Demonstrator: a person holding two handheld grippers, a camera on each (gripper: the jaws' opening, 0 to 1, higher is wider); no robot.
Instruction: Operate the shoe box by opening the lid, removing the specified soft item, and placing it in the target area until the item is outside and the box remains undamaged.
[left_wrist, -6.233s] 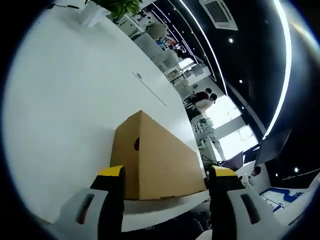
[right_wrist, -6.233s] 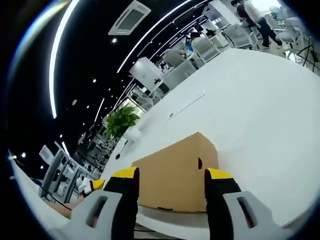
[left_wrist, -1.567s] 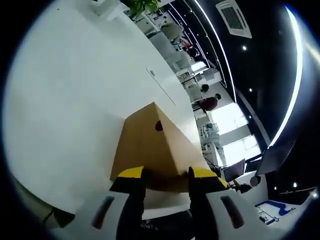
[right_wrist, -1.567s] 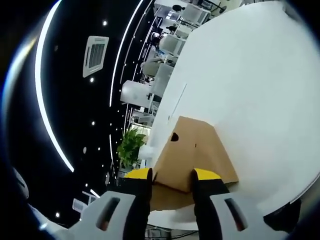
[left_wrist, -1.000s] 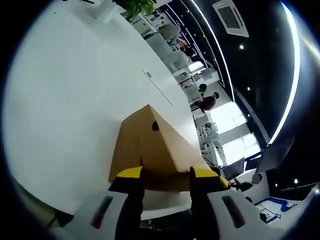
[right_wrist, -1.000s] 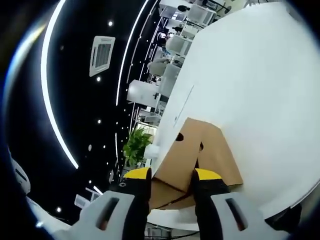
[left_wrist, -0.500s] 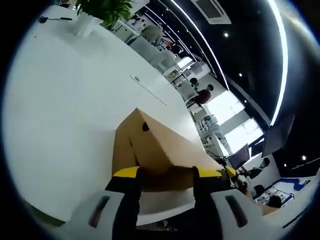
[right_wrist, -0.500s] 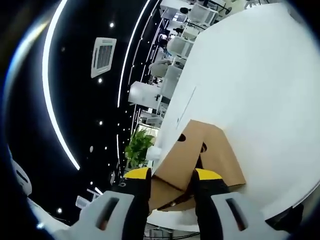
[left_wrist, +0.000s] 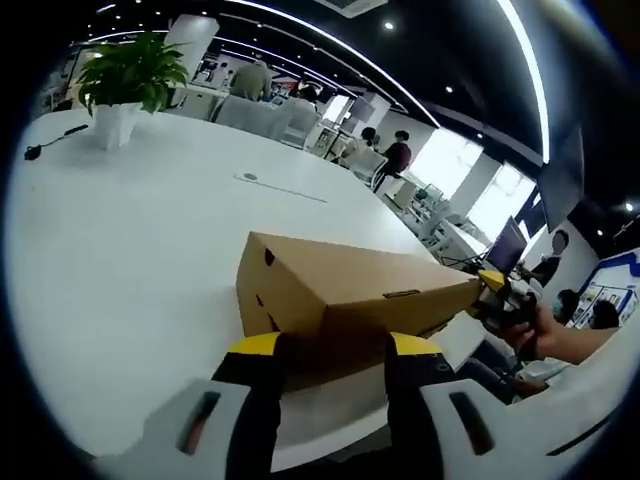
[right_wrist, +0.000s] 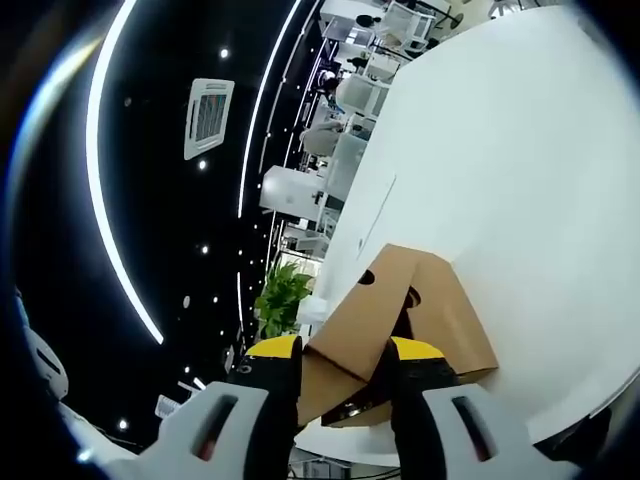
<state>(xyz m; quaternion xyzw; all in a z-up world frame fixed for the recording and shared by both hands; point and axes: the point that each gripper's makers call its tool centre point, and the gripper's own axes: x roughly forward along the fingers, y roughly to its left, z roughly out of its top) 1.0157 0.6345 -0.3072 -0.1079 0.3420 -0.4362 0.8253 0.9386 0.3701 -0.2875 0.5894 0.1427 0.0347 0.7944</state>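
Observation:
A brown cardboard shoe box (left_wrist: 256, 308) stands on the white table (left_wrist: 120, 230). Its lid (left_wrist: 370, 285) is tilted up at the near edge. My left gripper (left_wrist: 335, 350) is shut on the lid's front flap, yellow-tipped fingers (left_wrist: 255, 346) on either side. In the left gripper view my right gripper (left_wrist: 494, 294), held by a hand (left_wrist: 545, 335), grips the lid's far right end. In the right gripper view, the right gripper (right_wrist: 347, 352) is shut on the raised lid (right_wrist: 355, 325), with the box (right_wrist: 455, 325) body beneath and a dark gap under the lid. What lies inside the box is hidden.
A potted plant (left_wrist: 128, 72) stands at the table's far left corner, also seen as the plant (right_wrist: 283, 292) beyond the box. Office chairs and people (left_wrist: 397, 157) are behind the table. A small round plate (left_wrist: 249, 177) is set into the tabletop. The table edge runs close under the box.
The lid's near edge has risen further off the box with both grippers still on it. The left gripper view has swung more level, bringing the right gripper and a hand into it.

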